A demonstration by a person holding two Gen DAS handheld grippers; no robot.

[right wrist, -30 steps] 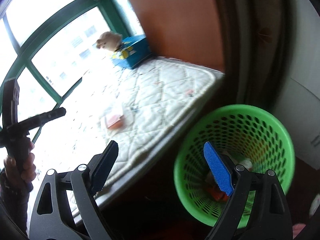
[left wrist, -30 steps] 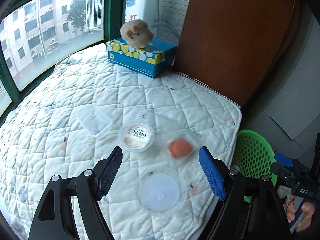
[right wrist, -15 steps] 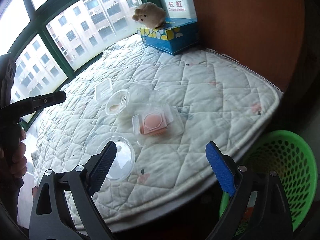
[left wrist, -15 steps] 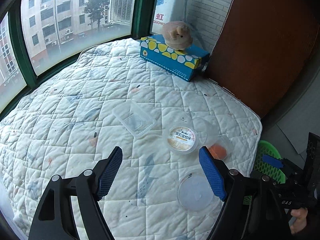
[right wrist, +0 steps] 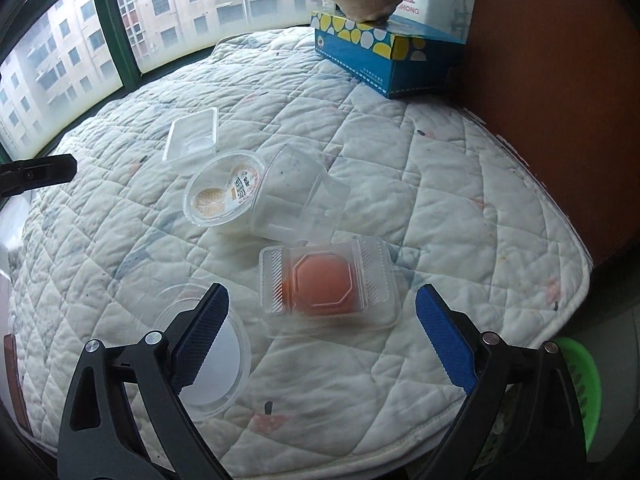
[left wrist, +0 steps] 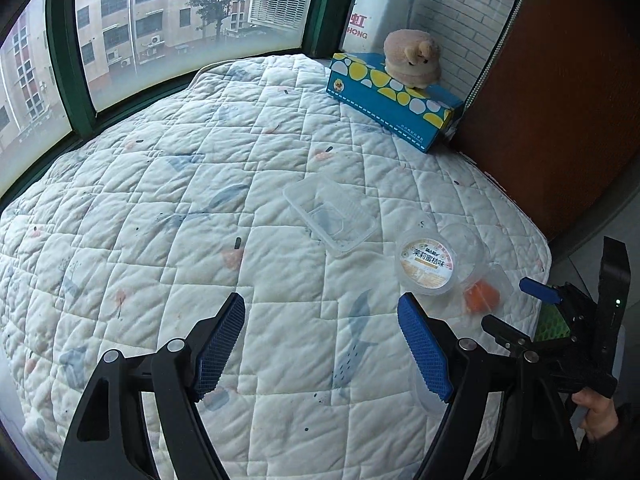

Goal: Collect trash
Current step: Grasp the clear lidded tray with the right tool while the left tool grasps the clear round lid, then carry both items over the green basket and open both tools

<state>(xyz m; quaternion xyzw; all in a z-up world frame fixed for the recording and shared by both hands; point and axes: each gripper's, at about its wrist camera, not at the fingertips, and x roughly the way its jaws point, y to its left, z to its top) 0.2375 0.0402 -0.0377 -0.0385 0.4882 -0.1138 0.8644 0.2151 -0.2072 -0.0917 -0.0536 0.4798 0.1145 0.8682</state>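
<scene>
Trash lay scattered on the quilted mattress (right wrist: 460, 184): a clear clamshell box (right wrist: 328, 286) with something orange inside, a tipped clear cup (right wrist: 296, 200), a labelled round tub (right wrist: 224, 192), a shallow clear tray (right wrist: 192, 138) and a round clear lid (right wrist: 216, 360). The right hand-held gripper (right wrist: 322, 336) hovered wide open and empty just before the clamshell box, beside the lid. The left hand-held gripper (left wrist: 320, 354) hung wide open, holding nothing, over bare quilt near the tub.
</scene>
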